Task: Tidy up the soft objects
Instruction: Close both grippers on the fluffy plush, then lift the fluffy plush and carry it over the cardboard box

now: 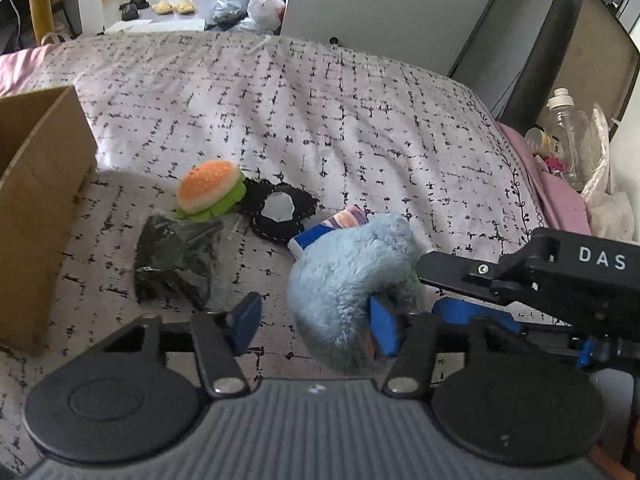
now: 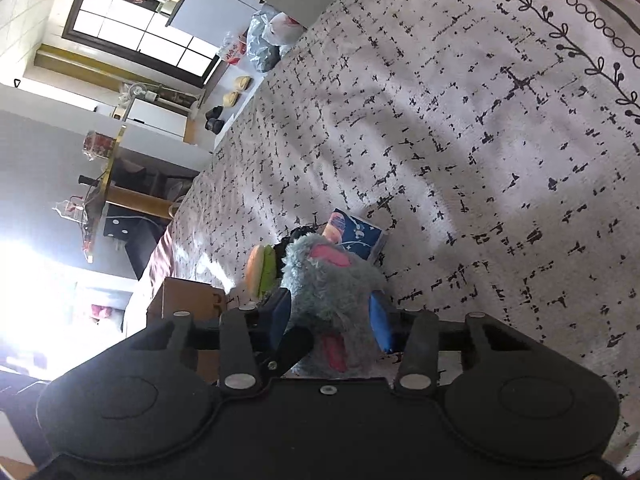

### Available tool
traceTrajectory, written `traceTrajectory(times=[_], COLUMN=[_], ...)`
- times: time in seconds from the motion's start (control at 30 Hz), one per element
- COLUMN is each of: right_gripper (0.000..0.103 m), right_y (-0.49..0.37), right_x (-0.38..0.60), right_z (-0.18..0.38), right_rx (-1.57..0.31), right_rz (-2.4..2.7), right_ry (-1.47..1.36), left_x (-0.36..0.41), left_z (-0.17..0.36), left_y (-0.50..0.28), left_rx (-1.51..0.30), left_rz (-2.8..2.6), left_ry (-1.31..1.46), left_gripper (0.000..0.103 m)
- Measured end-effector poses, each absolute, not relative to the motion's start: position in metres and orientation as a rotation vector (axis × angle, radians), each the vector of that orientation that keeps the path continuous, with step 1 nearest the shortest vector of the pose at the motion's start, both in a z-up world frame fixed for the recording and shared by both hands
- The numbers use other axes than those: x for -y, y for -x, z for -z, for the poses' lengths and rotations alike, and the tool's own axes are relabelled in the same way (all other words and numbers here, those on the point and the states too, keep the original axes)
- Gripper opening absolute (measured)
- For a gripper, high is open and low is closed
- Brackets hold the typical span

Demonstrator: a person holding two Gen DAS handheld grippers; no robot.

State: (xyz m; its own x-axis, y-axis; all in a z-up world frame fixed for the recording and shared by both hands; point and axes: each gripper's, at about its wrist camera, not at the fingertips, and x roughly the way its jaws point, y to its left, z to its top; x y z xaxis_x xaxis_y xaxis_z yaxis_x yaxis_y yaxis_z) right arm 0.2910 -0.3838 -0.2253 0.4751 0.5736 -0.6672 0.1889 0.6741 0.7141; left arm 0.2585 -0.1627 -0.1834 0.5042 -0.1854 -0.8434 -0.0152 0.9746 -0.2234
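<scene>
Two hand-held grippers at blue plush (image 1: 344,280) on bed (image 1: 360,120): right hand-held gripper (image 2: 332,320) clamps it; left hand-held gripper (image 1: 316,326) half-open, prob. only touching. Cardboard box (image 1: 40,200) contents not visible; burger toy (image 1: 210,190), other items unsorted.

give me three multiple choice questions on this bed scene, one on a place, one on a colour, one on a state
1. Where does the orange and green toy burger lie?
A. inside the brown cardboard box
B. on the patterned bedspread, beside the box
C. on the floor

2. What colour is the fluffy plush toy?
A. light blue
B. yellow
C. red

3. What is the right claw doing?
A. hanging open over bare bedspread
B. holding the toy burger
C. closed on the plush toy

Answers: 1 B, the burger rests on the bedspread outside the box. 2 A, its fur is pale blue with pink patches. 3 C, both blue pads press into the fur.
</scene>
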Motion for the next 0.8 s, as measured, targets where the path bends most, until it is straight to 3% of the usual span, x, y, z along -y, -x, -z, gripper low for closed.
traceTrajectory(times=[0.03,0.1,0.2,0.33,0.8], right_gripper=[0.044,0.044,0.044,0.043,0.024], right_y=[-0.291,-0.294,-0.298,-0.302,-0.291], right_x=[0.384,0.383,0.379,0.373,0.368], right_z=[0.227,0.230,0.233,0.232,0.222], right_rx=[-1.083,-1.094,-1.098,-1.084,-1.079], right_rz=[-0.272,-0.279,-0.308,-0.315,-0.348], right_ry=[-0.836,-0.843,-0.848,-0.818,-0.746], left_x=[0.162,0.159,0.159,0.161,0.147], left_z=[0.186,0.191,0.187,0.183,0.162], left_y=[-0.260,-0.265,-0.269,-0.273,-0.255], left_rx=[-1.043,-1.051,-1.032,-1.040,-1.017], left_rz=[0.110,0.135,0.156,0.183,0.187], left_ry=[0.220,0.246,0.242,0.247,0.295], left_gripper=[0.049,0.033,0.028,0.026,0.023])
